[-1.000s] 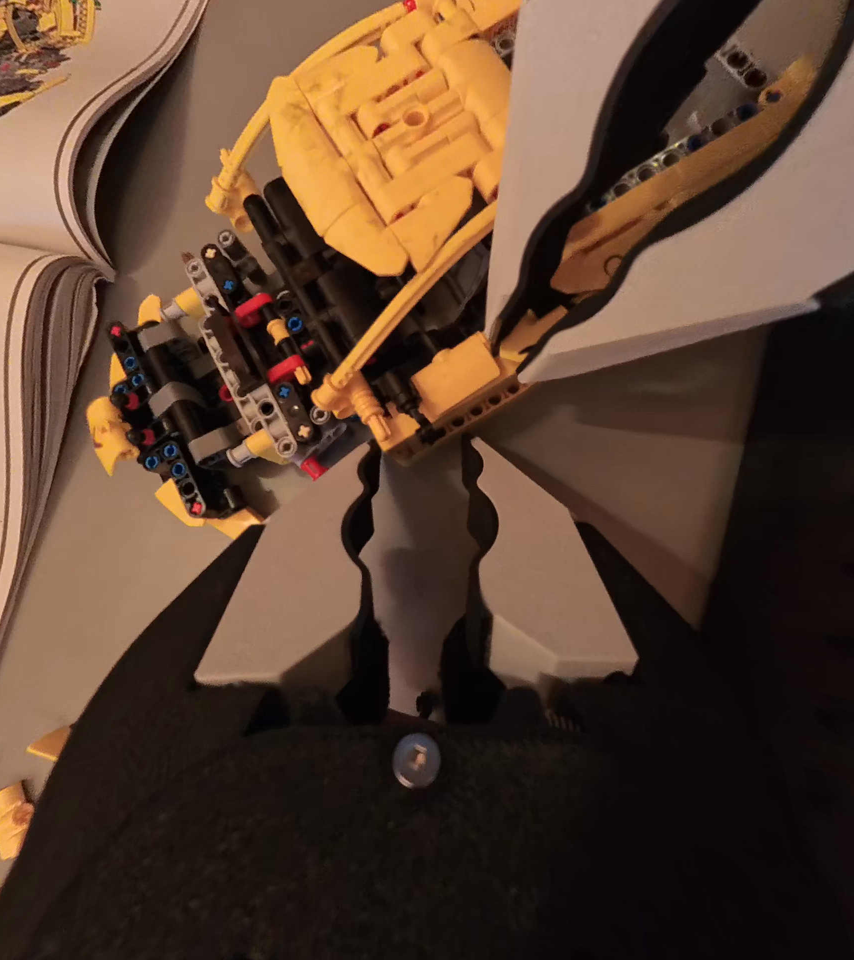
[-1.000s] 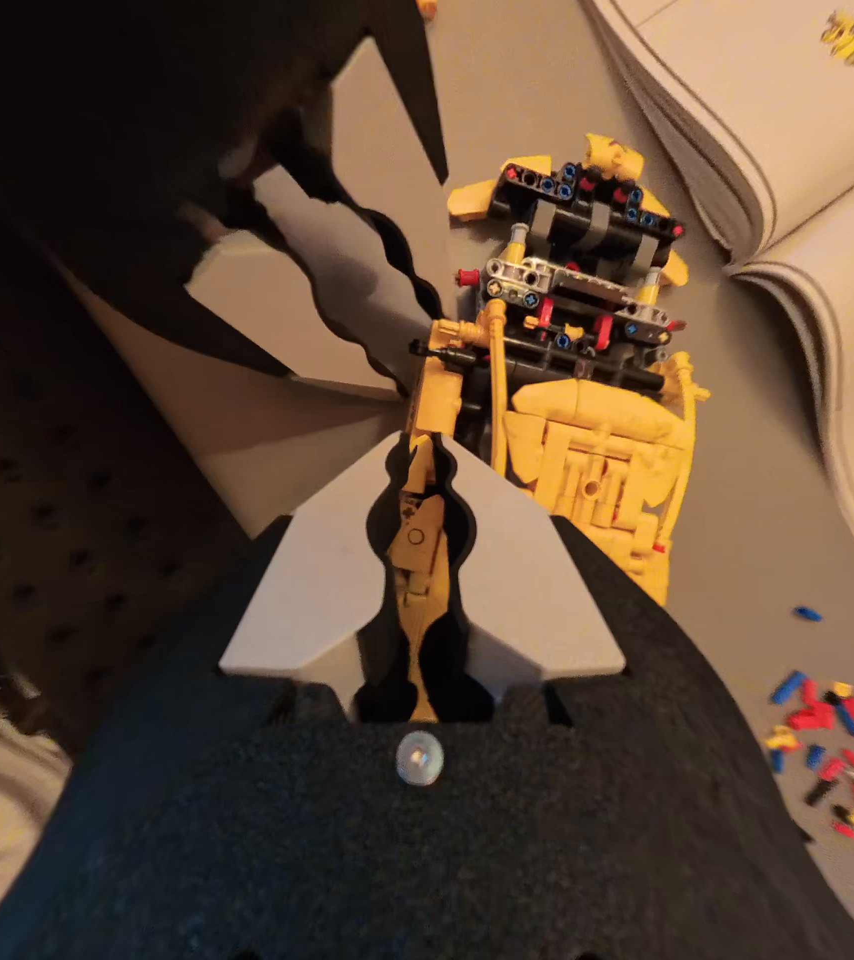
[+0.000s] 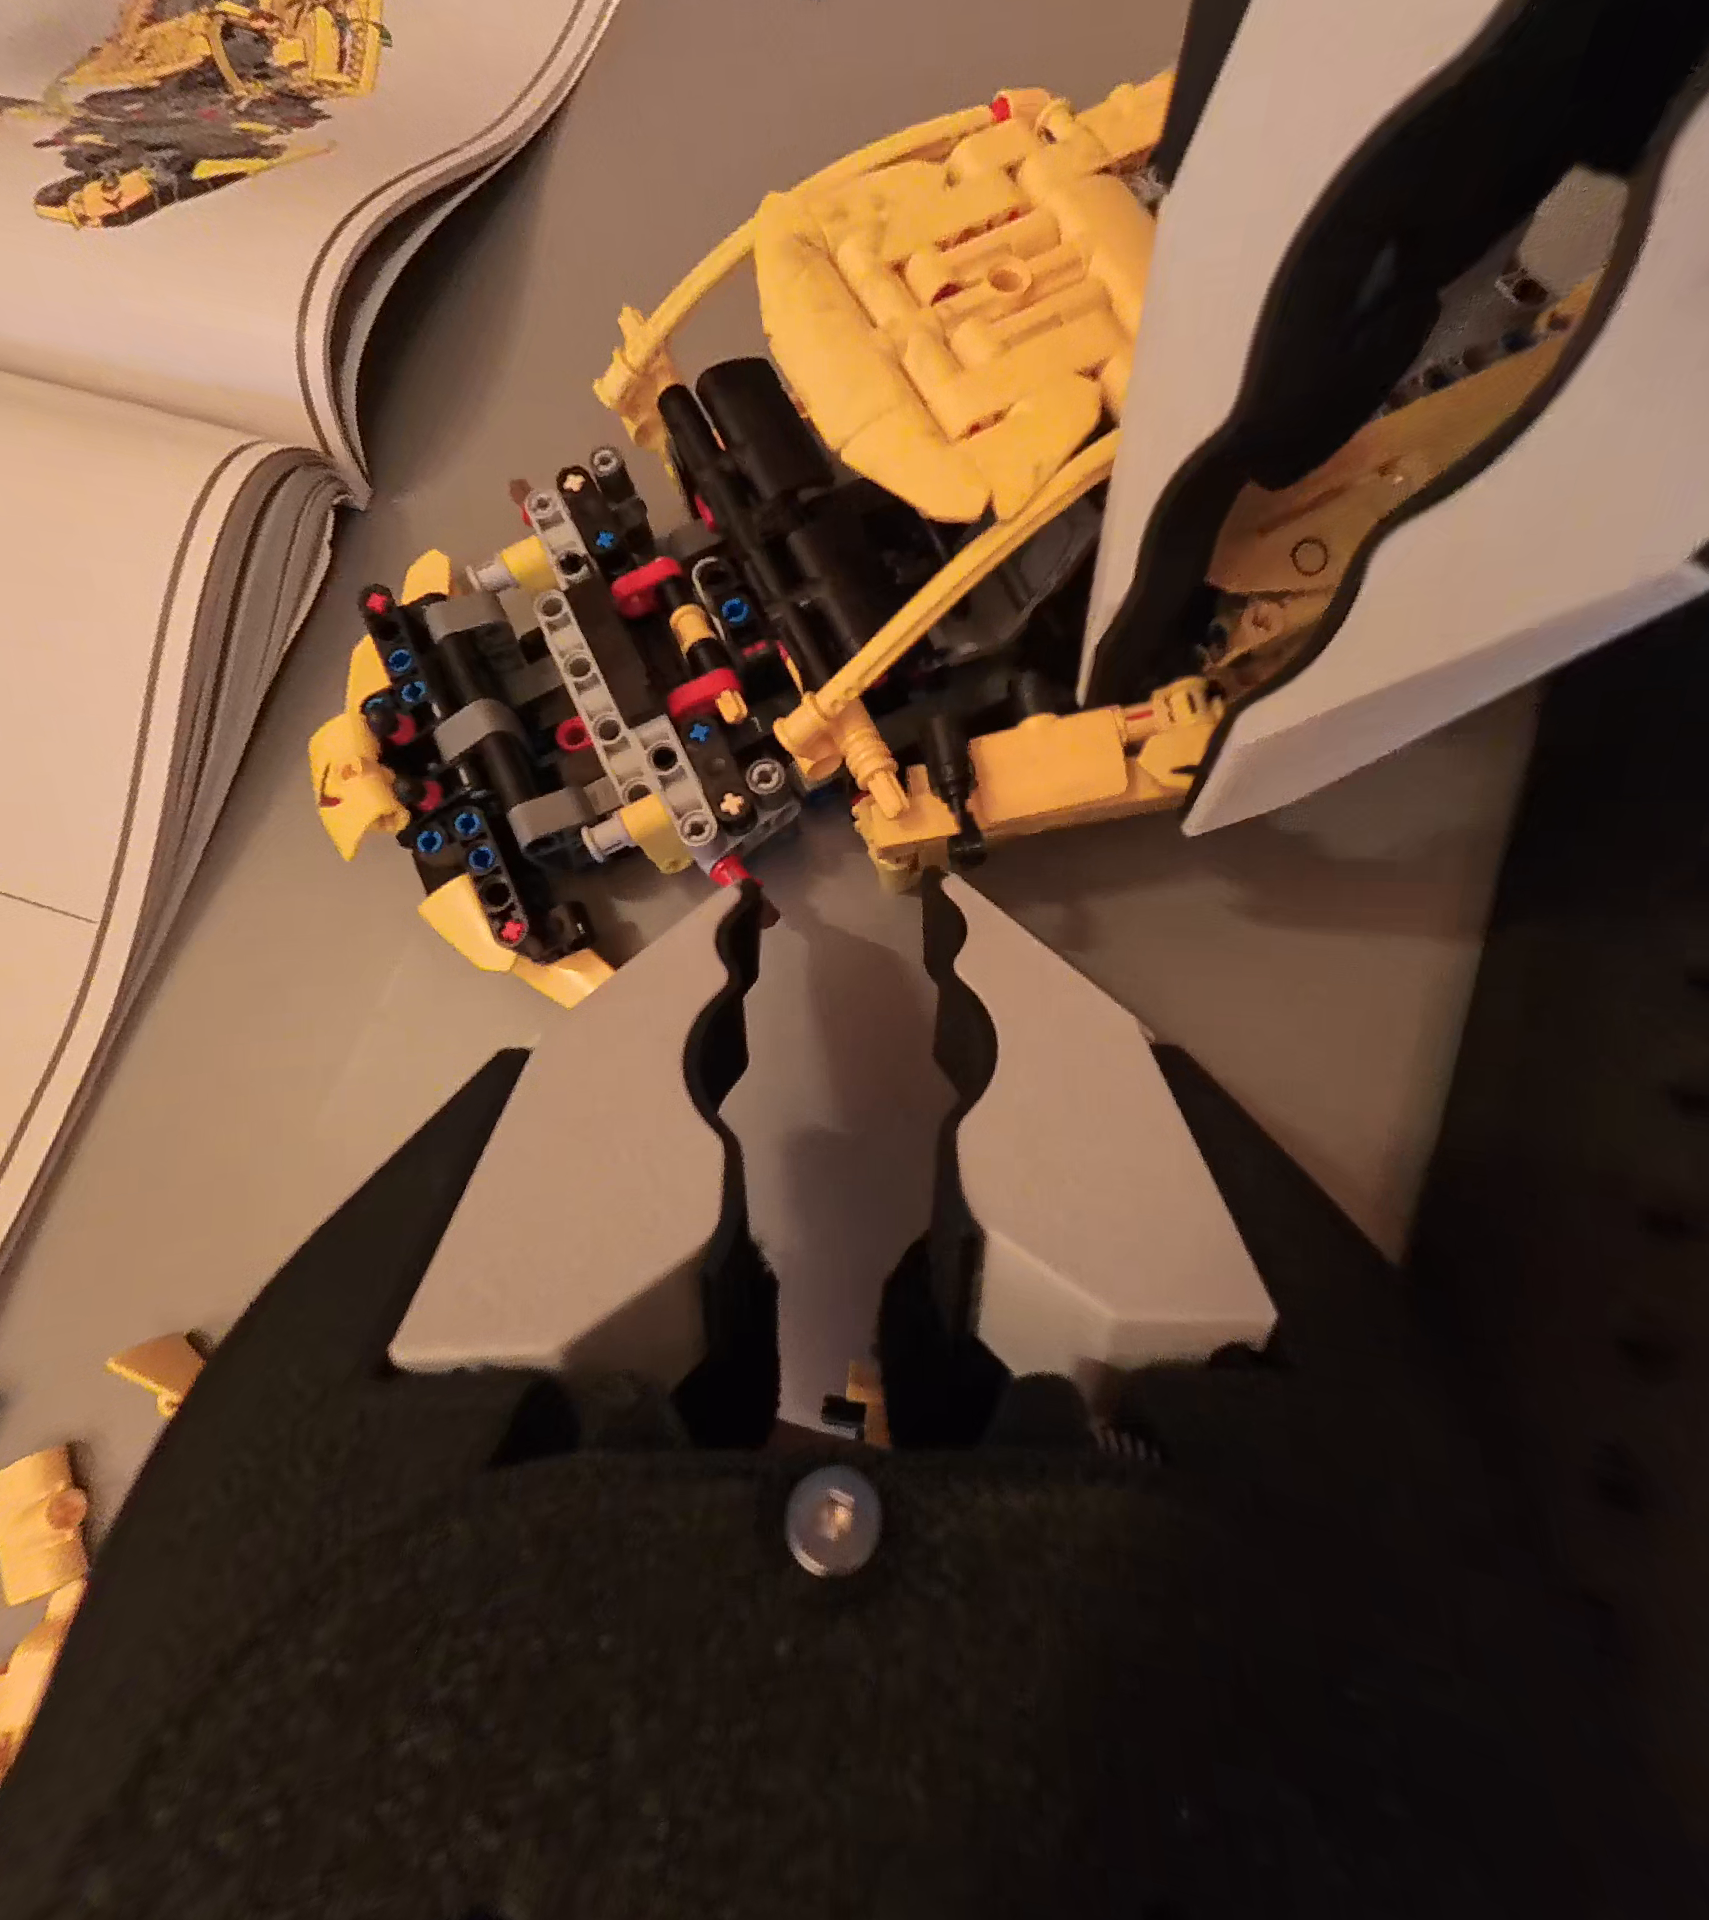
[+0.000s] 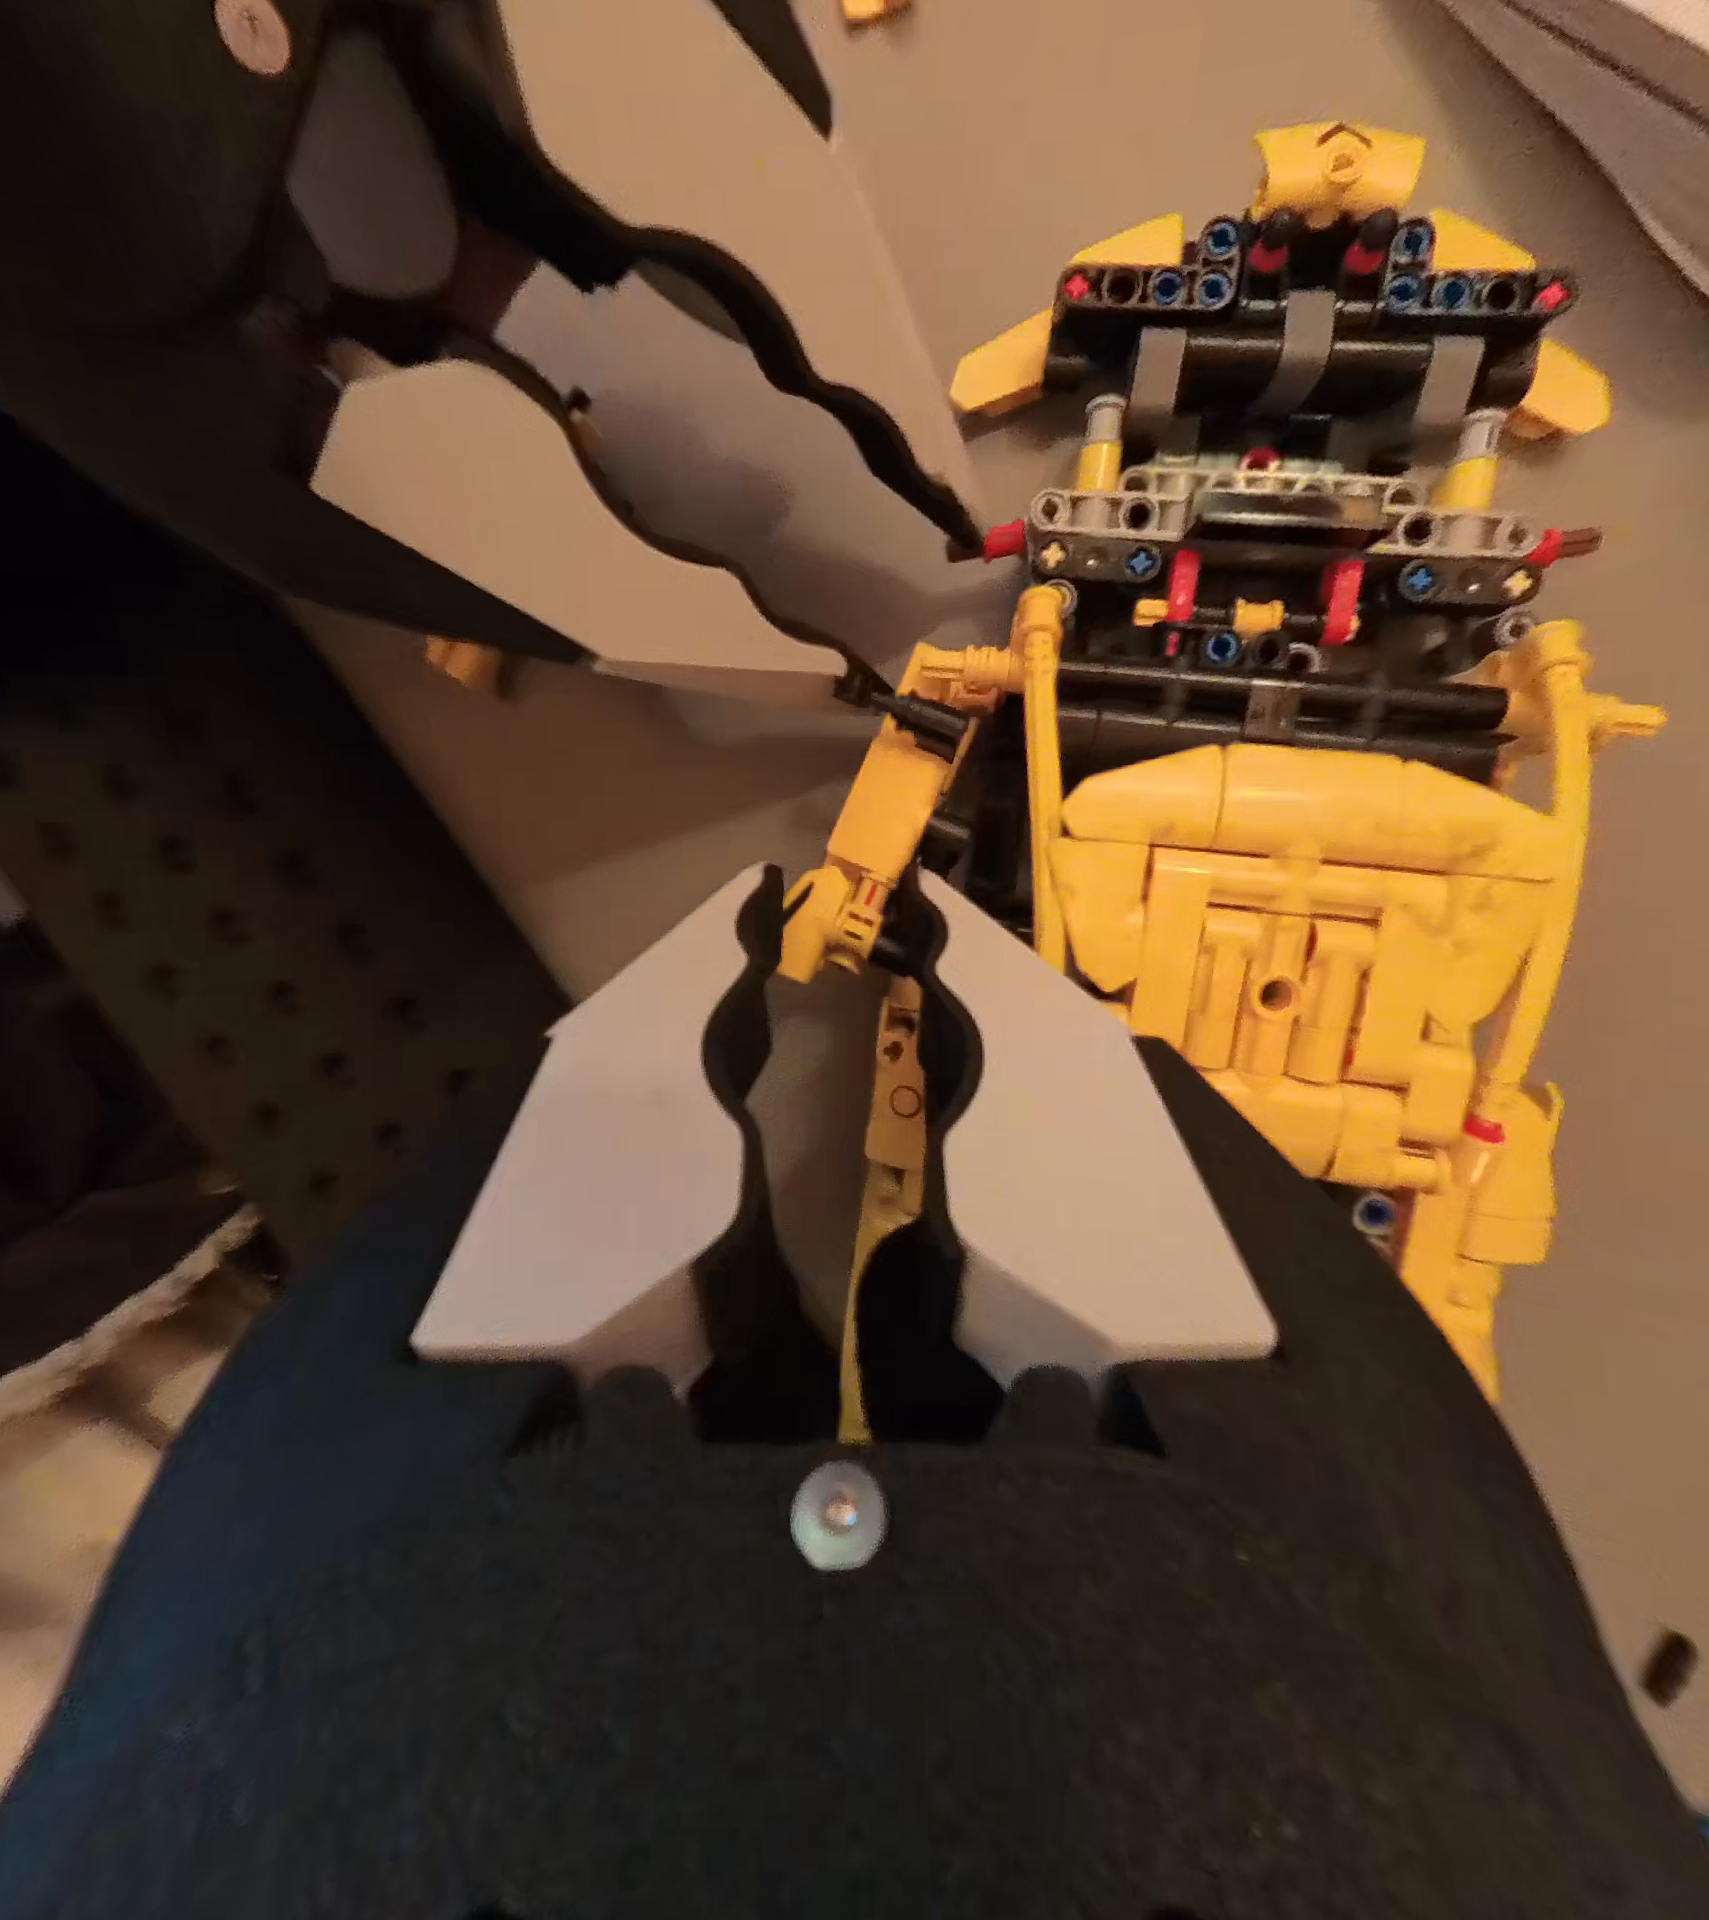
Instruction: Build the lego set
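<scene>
Right wrist view: your right gripper point(image 4: 845, 914) grips the yellow-and-black brick model point(image 4: 1286, 935) by its side panel at the table edge; your left gripper point(image 3: 839, 894), parted and empty, nearly touches it.

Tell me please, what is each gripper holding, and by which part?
The right gripper grips the lego model by its yellow side panel. The left gripper holds nothing.

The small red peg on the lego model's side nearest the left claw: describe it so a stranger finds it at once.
Start at the yellow and black lego model on the grey table. Go to its grey holed beam, between the black front frame and the yellow body. The red peg juts sideways from that beam's end, right at the left claw tip; the other red bits sit inside the frame.
</scene>
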The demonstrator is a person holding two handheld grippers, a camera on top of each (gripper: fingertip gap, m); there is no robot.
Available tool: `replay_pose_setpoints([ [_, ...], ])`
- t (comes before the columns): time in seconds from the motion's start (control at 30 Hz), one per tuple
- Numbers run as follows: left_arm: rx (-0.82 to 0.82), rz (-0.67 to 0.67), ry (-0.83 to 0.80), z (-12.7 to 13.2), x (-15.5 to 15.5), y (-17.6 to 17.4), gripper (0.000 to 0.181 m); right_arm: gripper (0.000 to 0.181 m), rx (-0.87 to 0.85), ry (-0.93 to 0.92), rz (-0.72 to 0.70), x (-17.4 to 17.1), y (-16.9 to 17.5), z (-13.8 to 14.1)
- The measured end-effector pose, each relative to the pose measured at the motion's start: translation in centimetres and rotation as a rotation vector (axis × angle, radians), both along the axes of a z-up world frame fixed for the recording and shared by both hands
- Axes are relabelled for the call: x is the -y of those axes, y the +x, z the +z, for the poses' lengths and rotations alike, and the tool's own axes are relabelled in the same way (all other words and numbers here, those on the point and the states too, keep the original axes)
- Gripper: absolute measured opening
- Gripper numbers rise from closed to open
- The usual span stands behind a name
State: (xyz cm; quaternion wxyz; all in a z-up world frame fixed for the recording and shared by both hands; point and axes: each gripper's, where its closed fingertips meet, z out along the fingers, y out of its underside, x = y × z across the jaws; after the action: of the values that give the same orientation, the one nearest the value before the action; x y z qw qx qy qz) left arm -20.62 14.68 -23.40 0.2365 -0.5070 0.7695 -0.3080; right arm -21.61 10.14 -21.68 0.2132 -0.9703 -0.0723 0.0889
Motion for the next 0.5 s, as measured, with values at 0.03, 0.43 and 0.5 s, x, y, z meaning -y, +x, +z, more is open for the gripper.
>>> replay_pose_setpoints([
  [0.03, 0.003, -0.004, 0.005, 0.0, 0.1, 0.0, 0.031, 0.021, -0.022, 0.002, -0.001, 0.0, 0.0, 0.1],
  [0.43, 0.026, 0.036, -0.051, 1.0, 0.4, -0.5, 0.032, 0.046, 0.091, 0.195, 0.187, 1.4, 4.6, 6.4],
  [0.5, 0.023, 0.09, -0.104, 1.8, 0.7, -0.9, 0.033, 0.05, 0.135, 0.246, 0.345, 1.1, 6.8, 7.2],
])
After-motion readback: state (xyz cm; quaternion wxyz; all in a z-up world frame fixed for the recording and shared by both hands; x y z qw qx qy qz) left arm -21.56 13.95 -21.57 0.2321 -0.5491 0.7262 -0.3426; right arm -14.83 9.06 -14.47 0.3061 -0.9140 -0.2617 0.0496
